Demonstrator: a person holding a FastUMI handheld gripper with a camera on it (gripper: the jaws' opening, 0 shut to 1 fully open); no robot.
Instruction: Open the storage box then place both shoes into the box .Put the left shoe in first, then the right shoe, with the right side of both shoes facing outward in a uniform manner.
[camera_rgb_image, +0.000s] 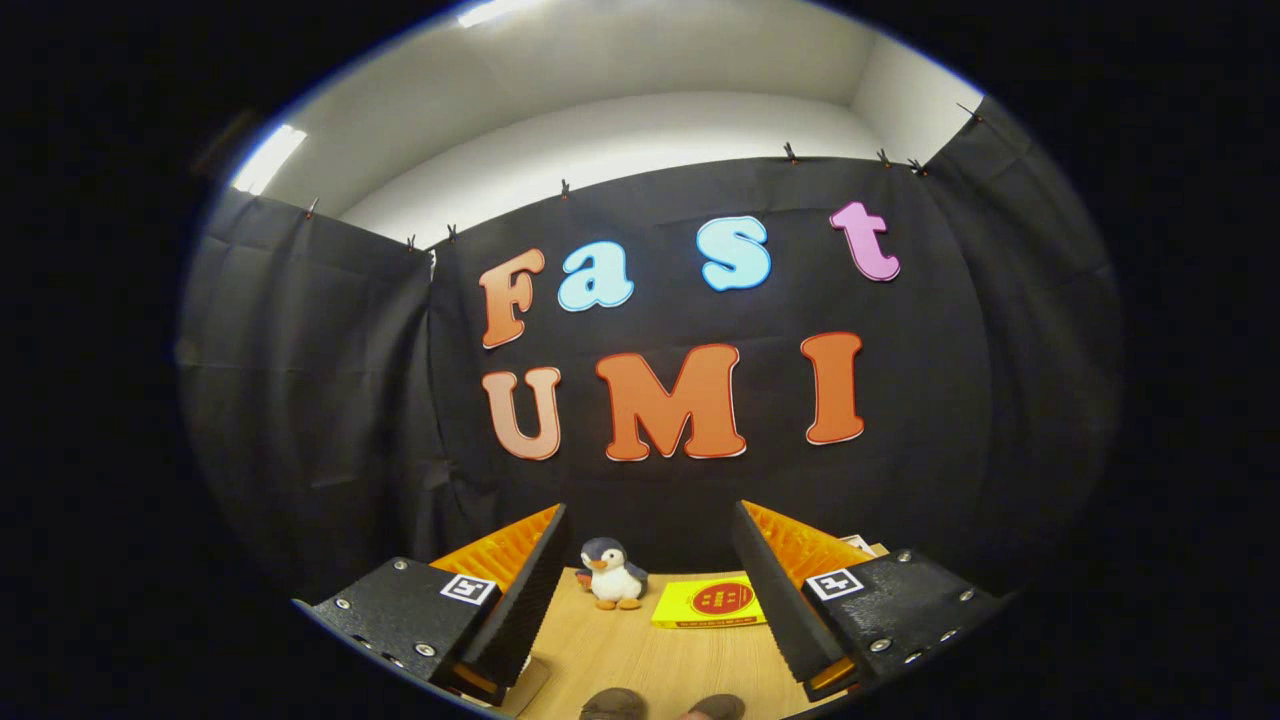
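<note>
My gripper is held level above the wooden table, with its two fingers wide apart and nothing between them. Close below the fingers, two rounded brownish tips poke into sight; they may be the toes of the shoes, but too little of them shows to be sure.
A small penguin plush stands on the table beyond the fingers, near the cloth wall. A flat yellow box with a red oval mark lies to its right. A pale card or box corner peeks out behind the right finger.
</note>
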